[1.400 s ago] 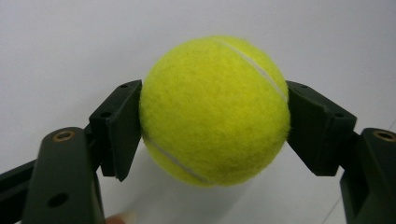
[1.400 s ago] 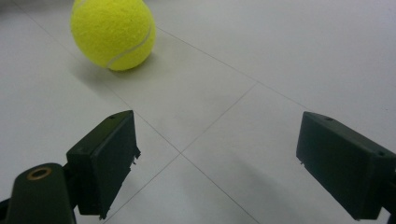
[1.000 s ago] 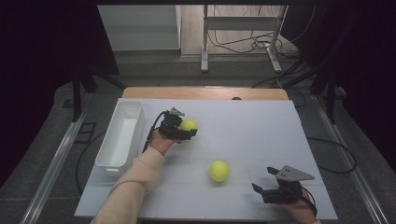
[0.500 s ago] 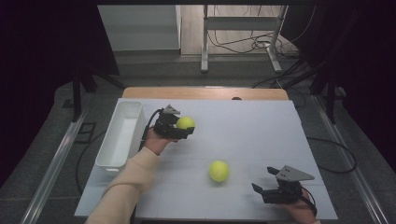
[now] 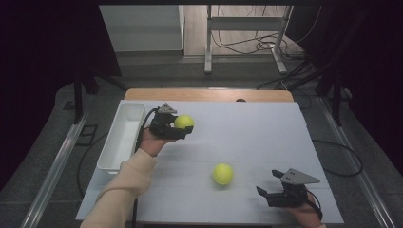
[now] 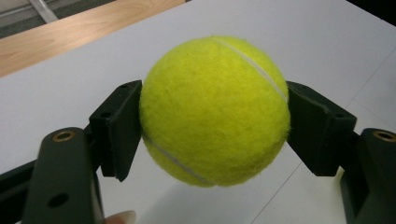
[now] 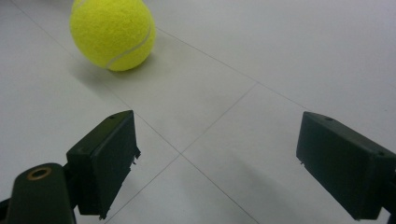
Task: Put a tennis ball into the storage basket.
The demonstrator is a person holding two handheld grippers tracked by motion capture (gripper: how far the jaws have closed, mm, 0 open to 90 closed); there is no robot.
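A yellow tennis ball (image 5: 183,122) (image 6: 215,107) is pinched between the two black jaws of my left gripper (image 5: 184,125) (image 6: 215,119), held clear above the white table beside the tray. A second tennis ball (image 5: 223,174) (image 7: 112,32) rests on the table near the front middle. My right gripper (image 5: 267,182) (image 7: 217,154) sits low at the front right, pointing left toward that ball with its jaws wide open and nothing between them. The ball lies a short way beyond its fingertips.
A long white tray (image 5: 109,148) stands along the table's left edge, just left of my left hand. The white table top (image 5: 256,133) ends in a wooden strip (image 5: 209,94) at the far side. Metal stand legs and cables lie on the floor beyond.
My left gripper has lifted the held ball and carried it a little to the left, toward the tray. The right gripper and the loose ball have stayed where they were.
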